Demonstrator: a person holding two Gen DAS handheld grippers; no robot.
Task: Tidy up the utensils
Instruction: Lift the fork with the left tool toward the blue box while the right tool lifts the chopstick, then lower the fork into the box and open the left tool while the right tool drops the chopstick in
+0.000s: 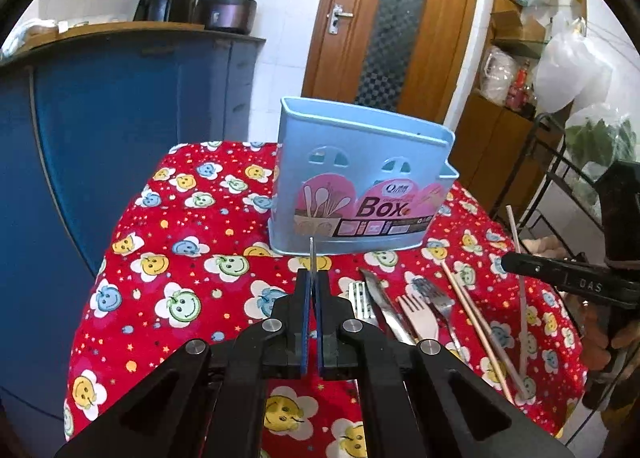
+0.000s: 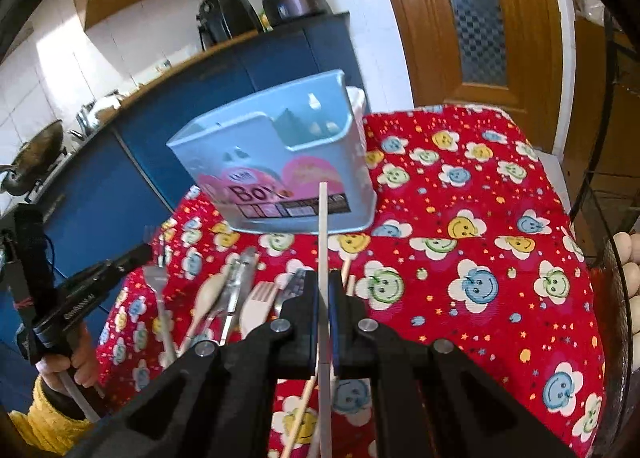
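In the left wrist view, the left gripper (image 1: pixel 312 290) pinched a thin metal utensil (image 1: pixel 311 254), held edge-on before the blue utensil box (image 1: pixel 360 174) near the tablecloth's (image 1: pixel 180 218) far edge. A knife (image 1: pixel 384 306) and forks (image 1: pixel 424 310) lay beside it.

In the right wrist view, the right gripper (image 2: pixel 324 298) pinched a pale chopstick (image 2: pixel 323 258) pointing at the box (image 2: pixel 280 162); loose cutlery (image 2: pixel 240 290) lay left.

"Box" on blue utensil holder (image 1: pixel 360 182), "DAS" on right hand-held gripper (image 1: pixel 505 260)

utensil box (image 1: pixel 360 178) blocking ahead, open tablecloth (image 2: pixel 500 258) right of it
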